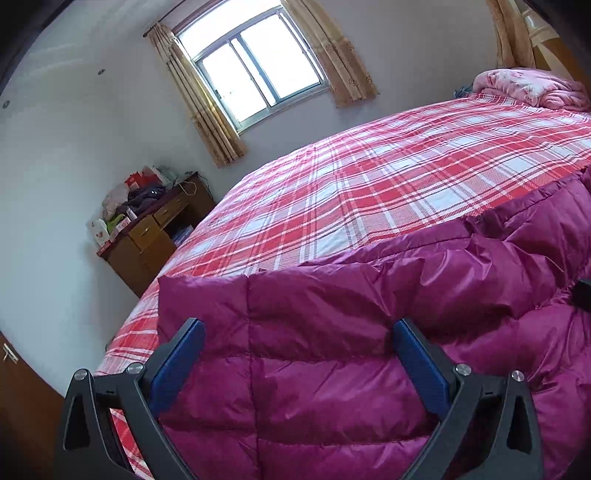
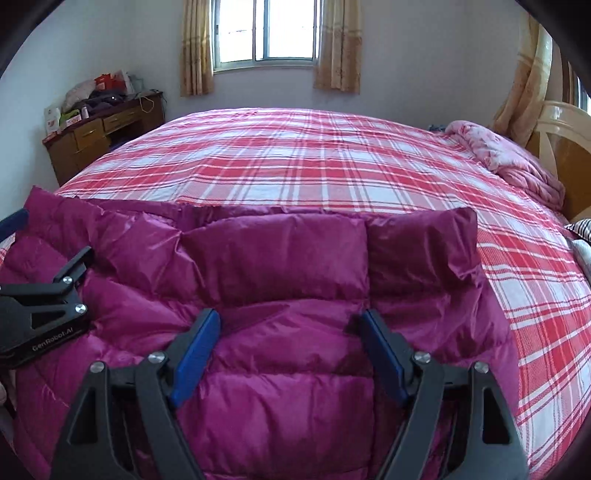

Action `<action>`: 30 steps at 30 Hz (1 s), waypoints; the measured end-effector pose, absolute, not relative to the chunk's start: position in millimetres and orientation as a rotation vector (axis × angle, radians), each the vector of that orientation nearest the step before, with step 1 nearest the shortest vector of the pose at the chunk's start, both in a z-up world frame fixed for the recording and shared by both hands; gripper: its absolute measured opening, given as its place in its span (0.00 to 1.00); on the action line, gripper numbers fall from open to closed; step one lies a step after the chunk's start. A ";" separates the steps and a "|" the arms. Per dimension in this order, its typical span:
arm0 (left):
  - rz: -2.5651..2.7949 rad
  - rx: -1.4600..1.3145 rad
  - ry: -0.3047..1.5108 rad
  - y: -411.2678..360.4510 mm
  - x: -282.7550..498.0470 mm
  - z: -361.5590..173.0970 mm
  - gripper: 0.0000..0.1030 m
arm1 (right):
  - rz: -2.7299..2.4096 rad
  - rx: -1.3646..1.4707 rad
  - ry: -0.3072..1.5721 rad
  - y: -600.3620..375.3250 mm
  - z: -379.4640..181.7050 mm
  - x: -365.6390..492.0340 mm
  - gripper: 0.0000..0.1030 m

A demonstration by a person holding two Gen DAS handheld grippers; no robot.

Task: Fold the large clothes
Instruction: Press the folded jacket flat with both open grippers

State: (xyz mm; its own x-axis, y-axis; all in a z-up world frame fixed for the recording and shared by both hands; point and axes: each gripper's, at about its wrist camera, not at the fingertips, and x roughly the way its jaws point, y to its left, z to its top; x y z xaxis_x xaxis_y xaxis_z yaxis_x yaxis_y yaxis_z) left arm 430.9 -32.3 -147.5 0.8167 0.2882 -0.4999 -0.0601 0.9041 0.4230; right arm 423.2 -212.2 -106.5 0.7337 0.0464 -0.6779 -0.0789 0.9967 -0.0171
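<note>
2 tools, left tool (image 1: 299, 347) and right tool (image 2: 290, 339), tilt down, jaws spread, empty, over magenta jacket (image 2: 280, 258).

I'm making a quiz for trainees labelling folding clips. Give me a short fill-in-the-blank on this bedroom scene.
1. The quilted magenta jacket lies on a bedsheet with a red and white ____ pattern.
2. Both the left gripper and the right gripper have their jaws ____.
3. The pads on the gripper fingers are coloured ____.
4. The cluttered wooden desk stands in the corner to the ____ of the window.

Missing words: plaid; open; blue; left
</note>
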 end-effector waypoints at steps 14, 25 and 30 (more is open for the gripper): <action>0.138 0.346 0.697 -24.9 447.0 -164.6 0.99 | 0.060 -0.030 0.792 -211.1 -114.8 425.4 0.80; 0.131 0.361 0.727 -27.4 452.9 -170.3 0.99 | 0.053 -0.014 0.825 -213.0 -119.2 428.1 0.82; 0.131 0.365 0.738 -28.9 456.6 -171.6 0.99 | 0.041 -0.028 0.839 -212.4 -121.4 430.3 0.83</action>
